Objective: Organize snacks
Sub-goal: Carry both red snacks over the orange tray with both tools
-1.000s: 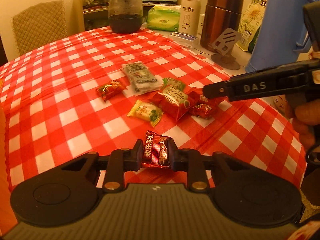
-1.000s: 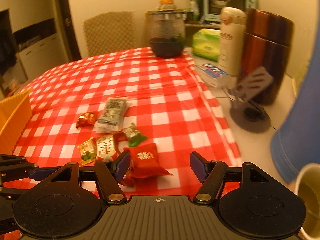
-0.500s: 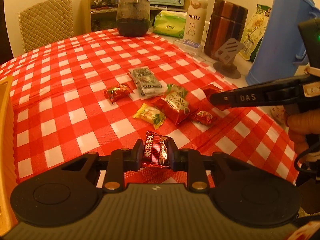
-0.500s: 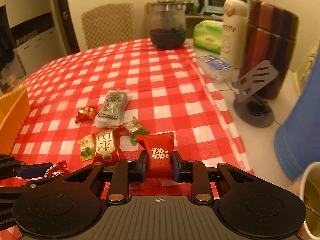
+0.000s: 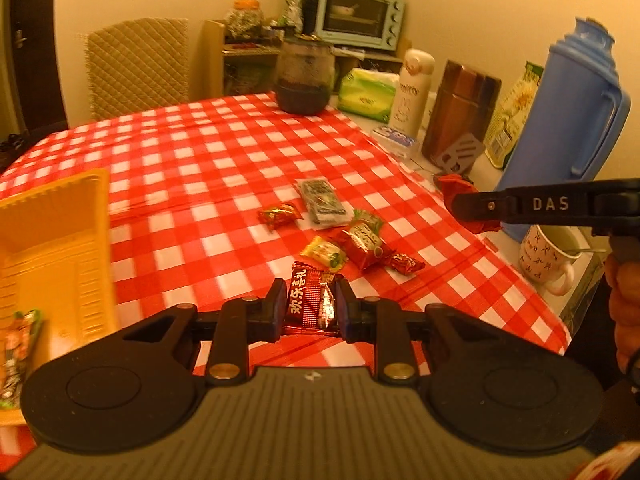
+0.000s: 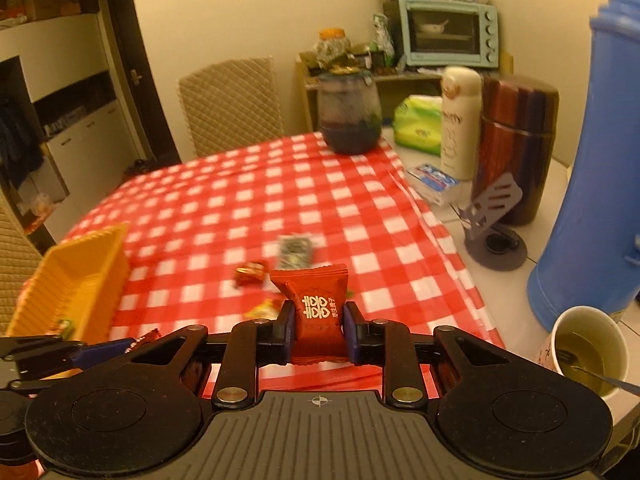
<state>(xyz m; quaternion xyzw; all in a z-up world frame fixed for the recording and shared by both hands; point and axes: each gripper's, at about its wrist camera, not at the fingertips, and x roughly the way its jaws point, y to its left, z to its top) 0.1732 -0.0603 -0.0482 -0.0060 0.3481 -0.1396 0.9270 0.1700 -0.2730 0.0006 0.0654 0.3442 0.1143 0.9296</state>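
My left gripper [image 5: 310, 306] is shut on a dark red candy with white characters [image 5: 308, 304], held above the red checked tablecloth [image 5: 200, 160]. My right gripper [image 6: 319, 326] is shut on a red snack packet [image 6: 316, 308], lifted off the table; it also shows at the right of the left wrist view [image 5: 476, 210]. Several loose snacks lie mid-table: a dark green packet [image 5: 322, 202], a red candy [image 5: 278, 214], a yellow candy [image 5: 324, 252], a red-and-green packet [image 5: 362, 242]. A yellow basket [image 5: 56, 240] stands at the left with a snack in it [image 5: 16, 352].
Along the right edge stand a blue thermos jug [image 5: 568, 120], a mug of tea [image 5: 550, 254], a brown canister [image 5: 460, 114], a white bottle [image 5: 412, 88] and a grey phone stand [image 6: 494, 220]. A dark glass jar [image 5: 304, 78] is at the far end. A chair [image 5: 136, 68] is behind.
My right gripper closed on the red packet and lifted it off the table. Both grippers have risen and drawn back, bringing the yellow basket into view at the left.
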